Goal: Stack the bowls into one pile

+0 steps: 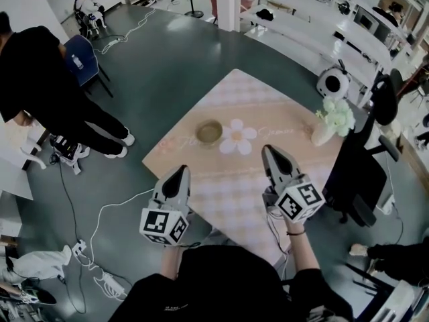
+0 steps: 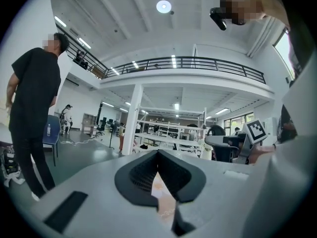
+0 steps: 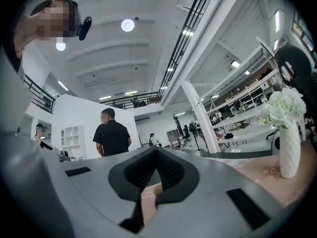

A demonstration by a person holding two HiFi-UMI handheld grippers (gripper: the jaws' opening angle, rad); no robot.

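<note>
Olive bowl [image 1: 209,132] rests on the pink checked tablecloth [image 1: 249,94].
My left gripper [image 1: 182,170] and right gripper [image 1: 269,149] hang nearer me, jaws pressed together, empty.

I count 1 round olive-green bowl [image 1: 209,132] and 1 white vase with pale flowers [image 1: 323,134], on 1 pink checked table [image 1: 248,94].

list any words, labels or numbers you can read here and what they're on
Nothing is legible.
Tablecloth: cursive script on each side of the printed flower, too blurred to read.
Marker cube on the left gripper, and the one on the right gripper: black-and-white square patterns only, no letters or digits.
</note>
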